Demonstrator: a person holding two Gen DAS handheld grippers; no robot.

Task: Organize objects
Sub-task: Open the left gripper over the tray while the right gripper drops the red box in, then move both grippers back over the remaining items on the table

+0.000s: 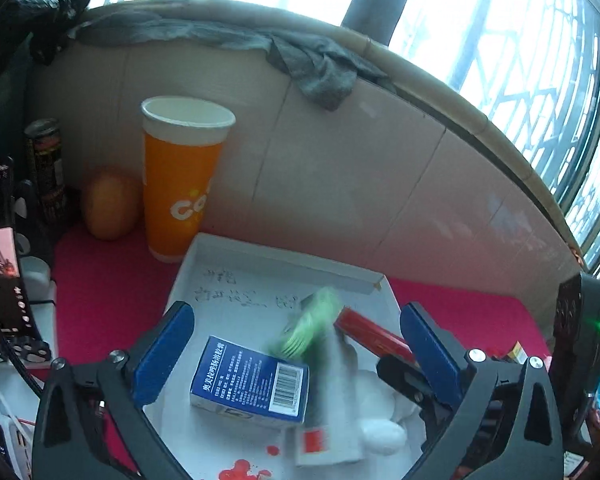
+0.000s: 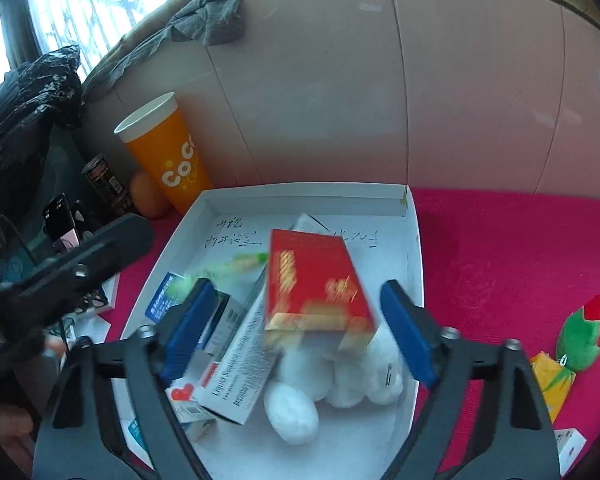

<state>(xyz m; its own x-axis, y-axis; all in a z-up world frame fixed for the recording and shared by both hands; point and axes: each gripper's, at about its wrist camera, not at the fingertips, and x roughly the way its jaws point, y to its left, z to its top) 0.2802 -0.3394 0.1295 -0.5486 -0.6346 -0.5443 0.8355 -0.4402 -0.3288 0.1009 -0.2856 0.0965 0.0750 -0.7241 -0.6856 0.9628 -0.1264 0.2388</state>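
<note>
A white shallow tray (image 2: 414, 240) lies on the red cloth and holds several items. Among them are a blue medicine box (image 1: 252, 380), a grey-white carton (image 2: 240, 368), a white plush toy (image 2: 332, 384) and a blurred green tube (image 1: 312, 324). My left gripper (image 1: 298, 356) hangs open over the tray; the blue box and the green tube lie below its gap, touching neither pad. My right gripper (image 2: 298, 330) is open too. A blurred red box (image 2: 316, 284) sits between its pads, tilted over the plush, and neither pad presses on it.
An orange paper cup (image 1: 180, 176), a round orange fruit (image 1: 110, 208) and a dark can (image 1: 46, 160) stand at the tray's far left, against a cardboard wall (image 2: 460, 100). On the cloth to the right lie a green plush toy (image 2: 580, 336), a yellow box (image 2: 552, 384) and a white box (image 2: 570, 446).
</note>
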